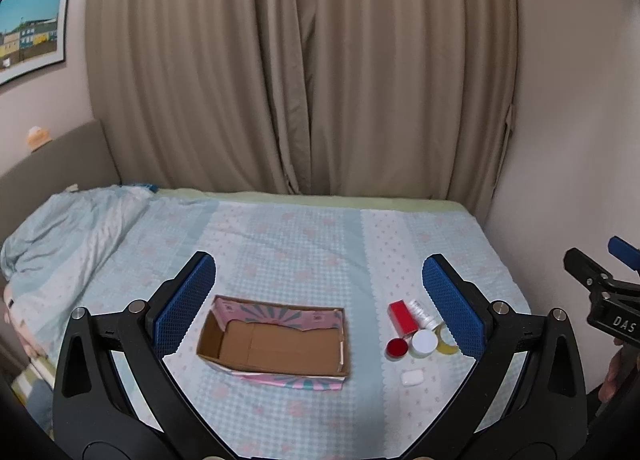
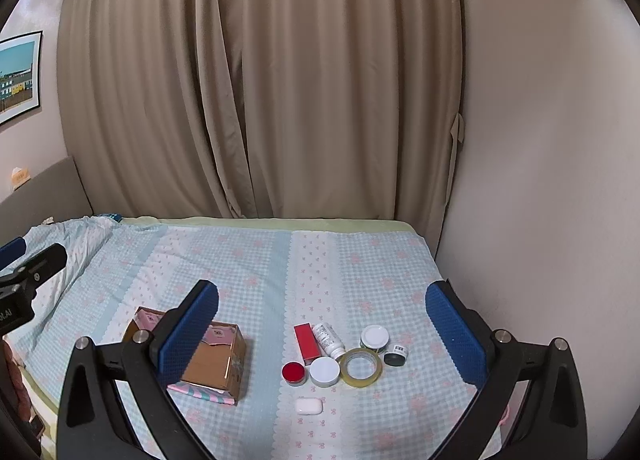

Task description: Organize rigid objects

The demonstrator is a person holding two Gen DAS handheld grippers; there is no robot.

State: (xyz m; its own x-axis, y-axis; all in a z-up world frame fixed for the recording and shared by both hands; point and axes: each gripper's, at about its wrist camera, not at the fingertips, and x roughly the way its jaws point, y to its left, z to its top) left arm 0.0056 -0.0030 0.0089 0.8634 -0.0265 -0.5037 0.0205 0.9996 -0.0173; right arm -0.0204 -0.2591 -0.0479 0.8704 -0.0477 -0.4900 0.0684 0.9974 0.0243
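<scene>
An open cardboard box [image 1: 276,344] [image 2: 216,360] lies on the bed with nothing inside. To its right sits a cluster: a red box [image 2: 306,342], a white bottle on its side [image 2: 328,340], a red-lidded jar [image 2: 294,372], a white-lidded jar [image 2: 325,371], a tape roll [image 2: 361,367], another white-lidded jar [image 2: 375,336], a small dark jar [image 2: 395,356] and a white case [image 2: 308,406]. My left gripper [image 1: 320,304] hovers open above the box. My right gripper [image 2: 322,324] hangs open above the cluster, holding nothing.
The bed [image 1: 280,244] has a blue checked sheet, with a bunched quilt [image 1: 68,227] at far left. Beige curtains [image 1: 300,59] hang behind it and a wall [image 2: 540,179] runs close along the right side. A headboard [image 1: 52,155] stands at left.
</scene>
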